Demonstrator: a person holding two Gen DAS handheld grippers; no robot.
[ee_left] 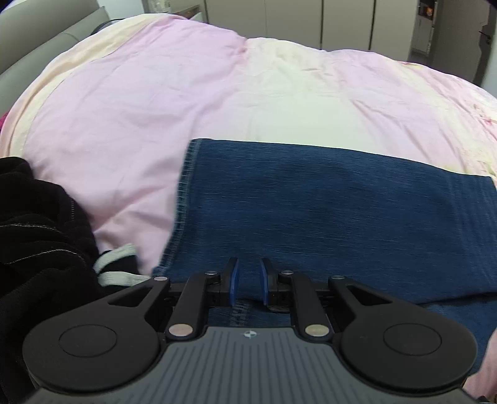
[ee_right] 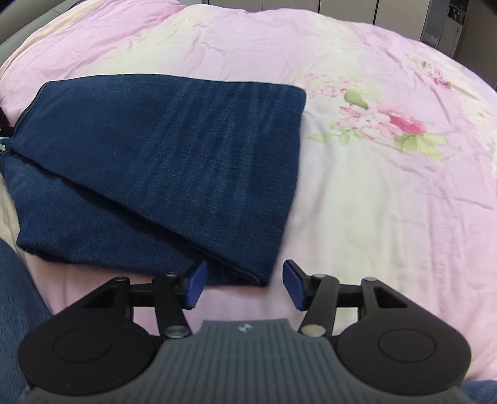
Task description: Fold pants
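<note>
Dark blue jeans lie folded in layers on a pink and cream bedspread. In the left wrist view my left gripper hangs over the near edge of the jeans, its blue pads a narrow gap apart with denim showing between them. I cannot tell whether it holds the cloth. In the right wrist view the folded jeans fill the left half. My right gripper is open and empty just in front of the near right corner of the fold.
A heap of black clothing with a white drawstring lies left of the jeans. The bedspread has a pink flower print at the right. A grey headboard and cupboards stand behind the bed.
</note>
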